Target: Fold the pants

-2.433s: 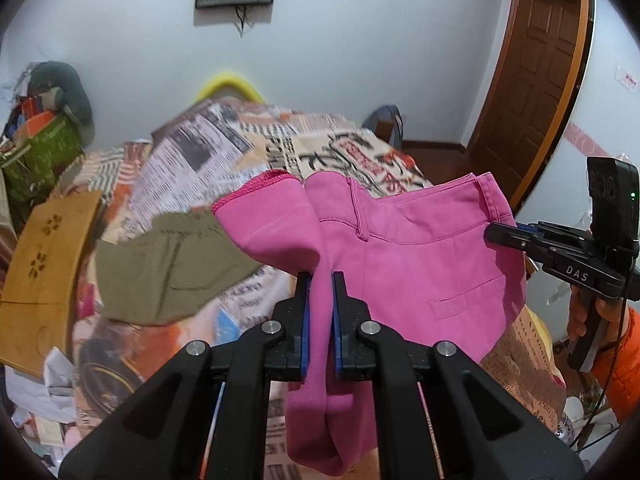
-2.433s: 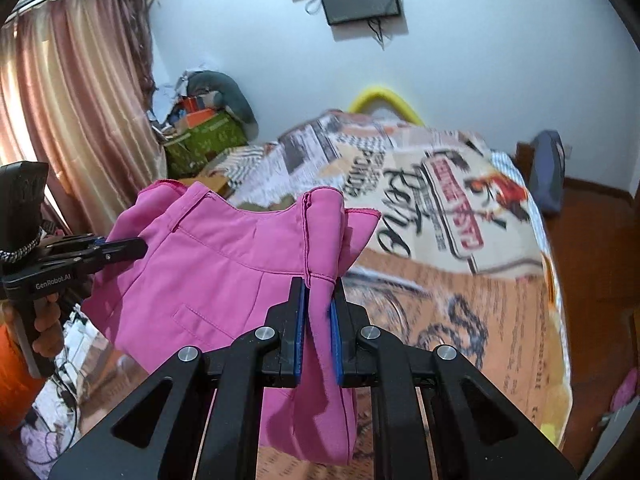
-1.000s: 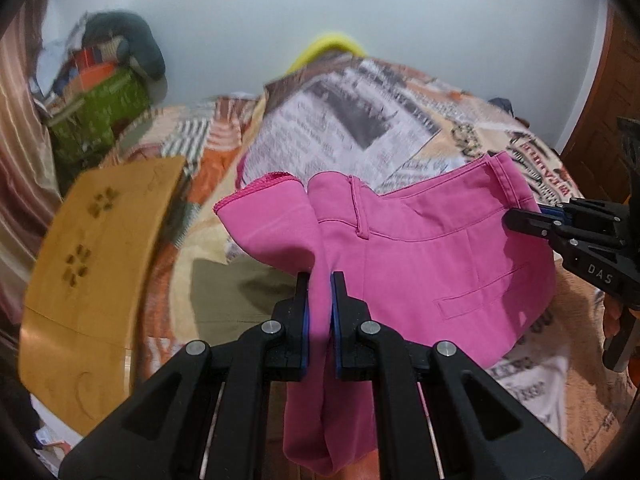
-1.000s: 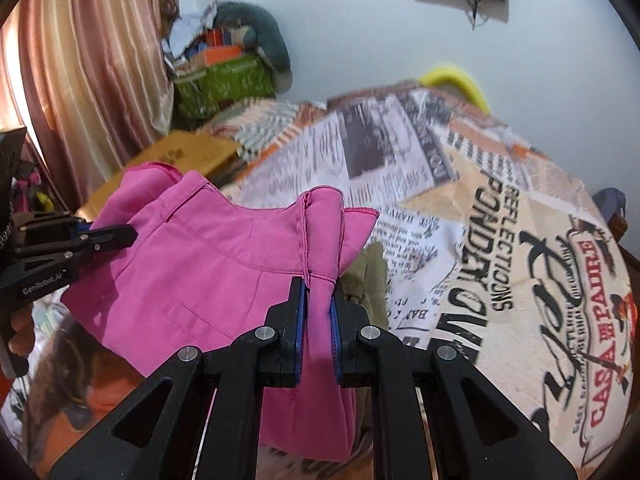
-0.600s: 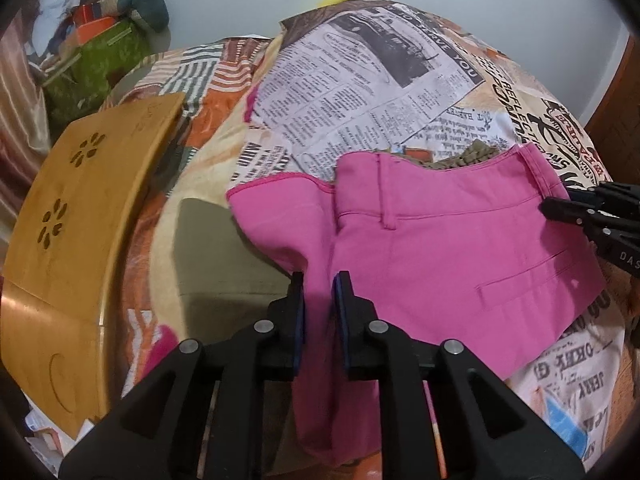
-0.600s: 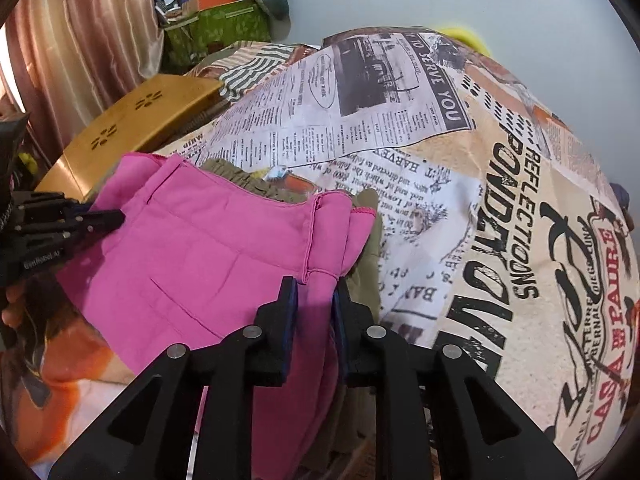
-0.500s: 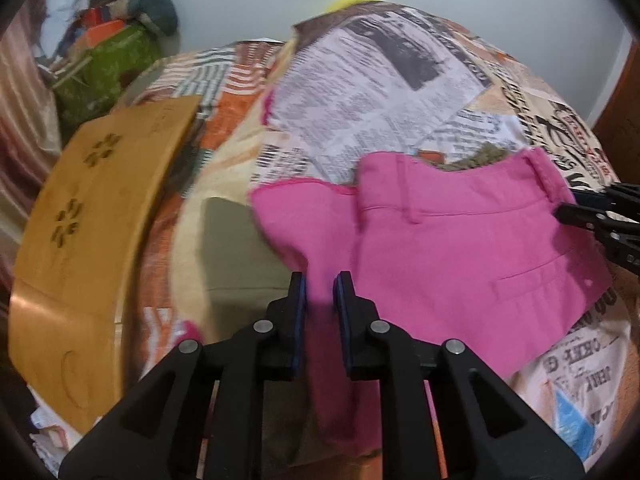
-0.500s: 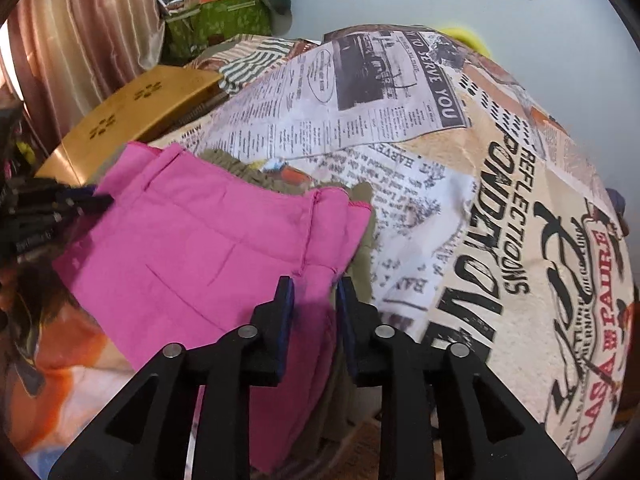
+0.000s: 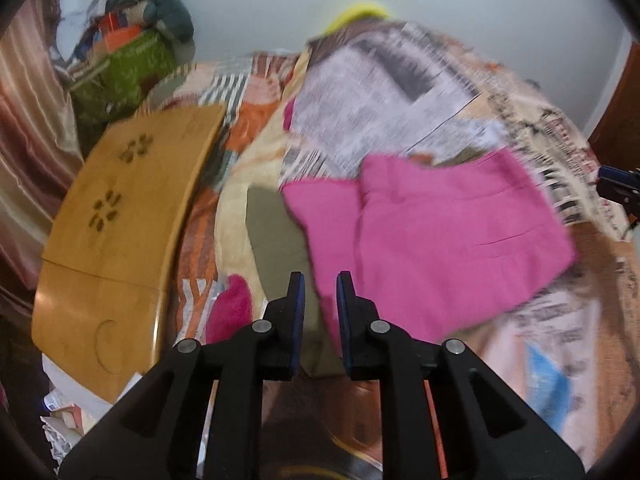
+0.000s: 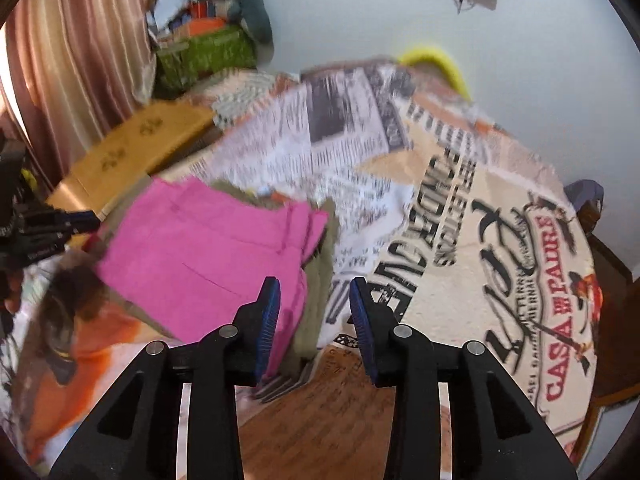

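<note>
The folded pink pants (image 9: 432,236) lie flat on the newspaper-print bedspread, on top of an olive garment (image 9: 276,232); they also show in the right wrist view (image 10: 208,248). My left gripper (image 9: 320,292) is open and empty, just back from the near left corner of the pants. My right gripper (image 10: 315,300) is open wide and empty, just back from the pants' right edge. The right gripper's tip shows at the far right of the left wrist view (image 9: 618,188), and the left gripper at the far left of the right wrist view (image 10: 52,228).
A wooden lap table (image 9: 120,220) lies left of the pants. A small magenta cloth (image 9: 232,312) sits by the olive garment. A green bag with clutter (image 10: 204,56) stands at the bed's far left by the curtain (image 10: 60,60). A wooden door (image 9: 620,120) is at right.
Both grippers lowered the pink pants onto the bed, opened and let go. They have since drawn back from the cloth, and the right jaws opened wider.
</note>
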Motion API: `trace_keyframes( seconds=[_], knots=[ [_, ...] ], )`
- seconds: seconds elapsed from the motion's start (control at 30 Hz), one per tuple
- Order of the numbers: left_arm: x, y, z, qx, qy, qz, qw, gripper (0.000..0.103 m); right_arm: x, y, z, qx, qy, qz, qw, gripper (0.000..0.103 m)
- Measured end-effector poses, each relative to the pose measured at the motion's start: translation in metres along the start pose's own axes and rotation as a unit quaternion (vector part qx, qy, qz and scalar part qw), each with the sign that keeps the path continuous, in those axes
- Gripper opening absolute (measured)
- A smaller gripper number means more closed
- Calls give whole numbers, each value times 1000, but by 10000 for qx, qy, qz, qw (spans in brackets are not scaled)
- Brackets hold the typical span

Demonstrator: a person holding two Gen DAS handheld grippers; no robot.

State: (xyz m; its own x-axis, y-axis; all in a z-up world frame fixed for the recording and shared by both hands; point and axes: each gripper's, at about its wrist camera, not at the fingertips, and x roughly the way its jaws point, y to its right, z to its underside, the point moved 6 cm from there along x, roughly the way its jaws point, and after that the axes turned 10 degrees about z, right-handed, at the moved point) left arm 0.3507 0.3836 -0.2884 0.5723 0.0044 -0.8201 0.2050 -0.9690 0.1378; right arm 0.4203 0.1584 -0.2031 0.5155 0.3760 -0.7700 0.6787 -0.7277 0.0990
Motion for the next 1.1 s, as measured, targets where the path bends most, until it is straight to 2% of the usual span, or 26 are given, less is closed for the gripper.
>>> trace_keyframes(
  seconds=[0.17, 0.37, 0.47, 0.67, 0.83, 0.97, 1.03, 1.07, 1.1],
  knots=[
    [-77, 38, -15, 194, 649, 23, 9977, 16, -69, -4, -15, 161, 638, -100, 9978, 33],
    [-185, 86, -18, 421, 1535, 69, 9872, 16, -158, -16, -22, 199, 1482, -216, 9885, 33],
    [-238, 111, -11, 538, 1974, 82, 9788, 16, -205, -26, -18, 168, 1967, -218, 9801, 33],
    [-328, 158, 25, 804, 2831, 71, 9557, 16, -287, -48, 5, 219, 2753, -382, 9603, 33],
    [-368, 175, 60, 618, 3249, 336, 9431, 16, -321, -59, 31, 440, 3123, -614, 9470, 33],
    [-390, 188, 90, 625, 3536, 190, 9331, 16, -340, -65, 52, 573, 3349, -685, 9380, 33],
    [-395, 193, 103, 619, 3578, 198, 9315, 17, -341, -69, 58, 583, 3370, -701, 9371, 33],
    [-396, 194, 107, 602, 3591, 194, 9312, 22, -342, -71, 62, 581, 3406, -674, 9360, 33],
    [-397, 195, 111, 584, 3604, 194, 9308, 30, -344, -72, 64, 590, 3424, -648, 9355, 33]
  ],
)
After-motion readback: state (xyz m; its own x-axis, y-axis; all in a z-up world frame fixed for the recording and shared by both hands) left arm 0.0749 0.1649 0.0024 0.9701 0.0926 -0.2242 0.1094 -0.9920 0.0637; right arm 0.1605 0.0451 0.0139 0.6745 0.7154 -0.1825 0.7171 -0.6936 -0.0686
